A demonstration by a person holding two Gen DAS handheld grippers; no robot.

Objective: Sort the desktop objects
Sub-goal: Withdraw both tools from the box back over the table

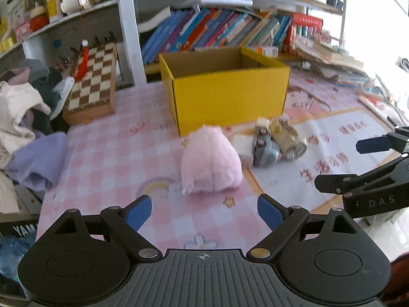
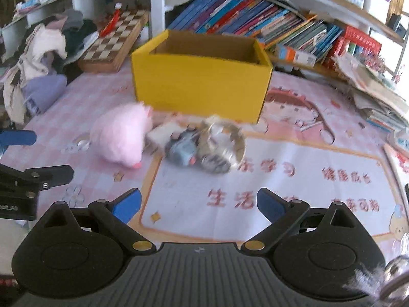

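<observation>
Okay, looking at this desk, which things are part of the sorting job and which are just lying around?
Part of the job:
yellow box
pink plush toy
small grey toy
clear round item, too blurred to identify
left gripper and right gripper, both open and empty

Just lying around:
chessboard
row of books
pile of clothes

Clutter beside pink plush [image 2: 120,133] blurred, unidentifiable.

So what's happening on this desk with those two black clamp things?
A person is tidying the desk with a handheld gripper in each hand. The left gripper is open and aimed at the pink plush toy. The right gripper is open too, facing a blurry heap of small items. Neither holds anything yet. The yellow box behind them looks open-topped, probably where things go.
</observation>
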